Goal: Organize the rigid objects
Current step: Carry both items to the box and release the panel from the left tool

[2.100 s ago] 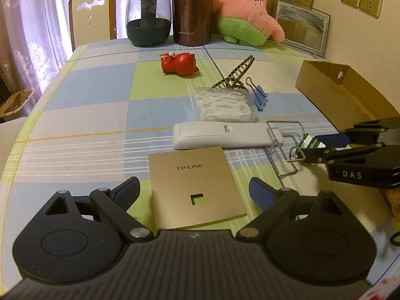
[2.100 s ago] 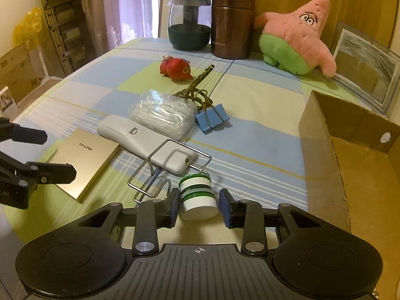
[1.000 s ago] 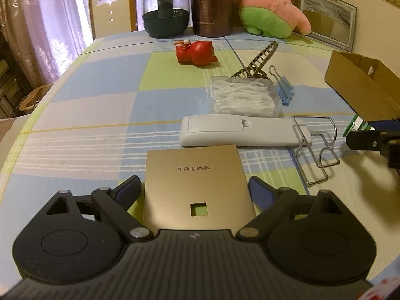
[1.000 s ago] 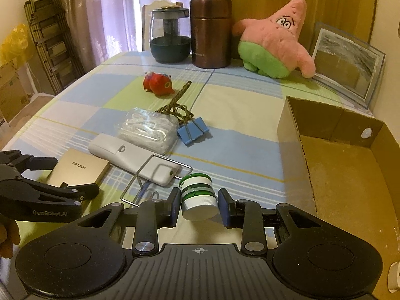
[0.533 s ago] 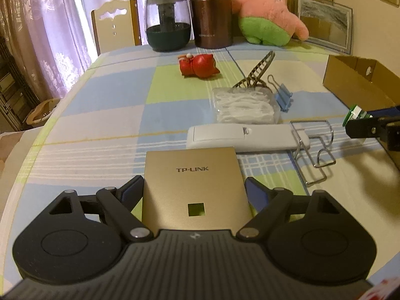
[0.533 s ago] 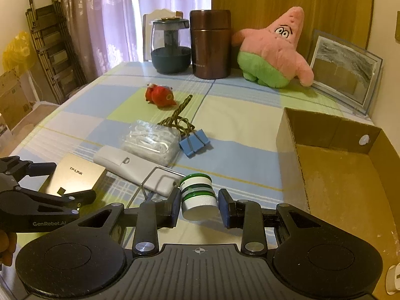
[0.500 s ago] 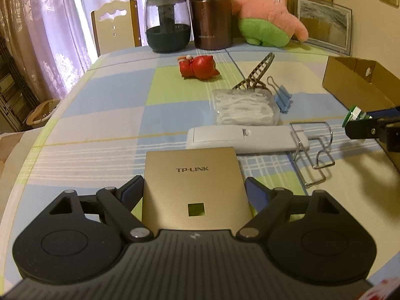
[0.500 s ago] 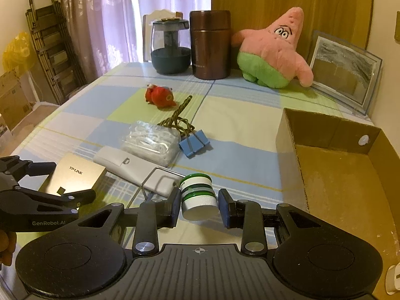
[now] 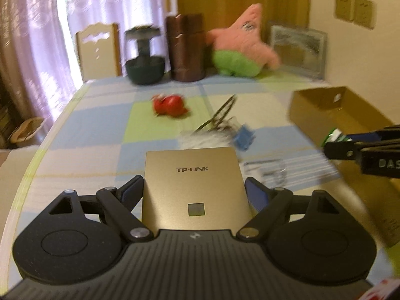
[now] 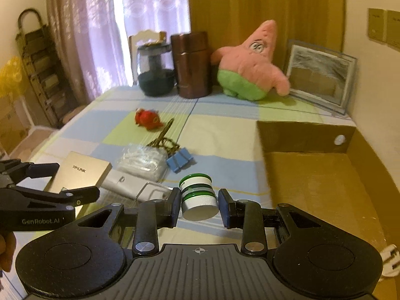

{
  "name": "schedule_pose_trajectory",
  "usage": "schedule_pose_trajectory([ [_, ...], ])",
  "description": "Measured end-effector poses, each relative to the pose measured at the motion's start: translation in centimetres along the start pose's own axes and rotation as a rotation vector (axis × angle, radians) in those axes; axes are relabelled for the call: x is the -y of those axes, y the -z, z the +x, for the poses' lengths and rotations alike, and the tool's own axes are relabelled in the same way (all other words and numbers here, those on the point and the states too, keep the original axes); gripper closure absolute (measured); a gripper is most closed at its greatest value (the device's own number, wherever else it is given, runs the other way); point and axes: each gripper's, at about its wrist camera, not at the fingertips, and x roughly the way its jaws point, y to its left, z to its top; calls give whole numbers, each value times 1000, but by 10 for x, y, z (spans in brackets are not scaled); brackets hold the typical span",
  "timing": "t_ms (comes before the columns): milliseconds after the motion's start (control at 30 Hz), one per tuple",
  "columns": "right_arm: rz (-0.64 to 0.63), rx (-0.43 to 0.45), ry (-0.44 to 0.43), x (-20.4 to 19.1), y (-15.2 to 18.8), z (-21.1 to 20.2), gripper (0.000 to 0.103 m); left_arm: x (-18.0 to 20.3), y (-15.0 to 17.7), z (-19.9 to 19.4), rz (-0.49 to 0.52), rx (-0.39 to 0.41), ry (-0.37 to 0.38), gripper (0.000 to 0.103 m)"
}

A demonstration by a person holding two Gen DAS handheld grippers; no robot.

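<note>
We count 1 table [image 10: 225,135] w/ a checked blue, green & cream cloth, and on its right side 1 open cardboard box [image 10: 307,175], the biggest loose thing. At the far end: 1 pink & green starfish plush [image 10: 250,67], 1 framed picture [image 10: 322,75] leaning on the wall, 1 brown canister [image 10: 192,65], 1 glass jar w/ dark base [image 10: 155,70]. Behind the table, 1 chair back [image 9: 97,50]. 2 grippers in play. Our left gripper [image 9: 193,195] is clamped across 1 gold flat panel [image 9: 193,182], pads on both side edges; the panel reads "TP-LINK" and looks lifted clear of the cloth. This gripper's side reads "GenRobot.AI" in the right wrist view. Our right gripper [image 10: 199,205] is shut on 1 small white jar w/ green bands [image 10: 198,195], held above the cloth just left of the box; its label is too small to read. The right gripper's body shows "DAS" in the left wrist view. Mid-table, smaller bits: 1 white remote-like bar [image 10: 120,182], 1 clear bag of white pieces [image 10: 142,162], 1 wire frame [image 10: 152,191] by the bar, 1 bronze hair clip [image 10: 165,135], 1 red toy [image 10: 147,117], 1 blue binder clip [image 10: 178,161] touching the bag. 2 wall sockets [image 9: 353,11] at upper right.
</note>
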Motion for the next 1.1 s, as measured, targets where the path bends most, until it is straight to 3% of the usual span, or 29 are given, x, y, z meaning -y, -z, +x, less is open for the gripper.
schedule_pose_trajectory([
  [233, 38, 68, 86, 26, -9, -27, 74, 36, -23, -13, 25, 58, 111, 19],
  [600, 177, 126, 268, 99, 1, -75, 74, 102, -48, -17, 74, 121, 273, 19],
  [1100, 288, 122, 358, 156, 14, -96, 74, 184, -54, 5, 220, 111, 418, 19],
])
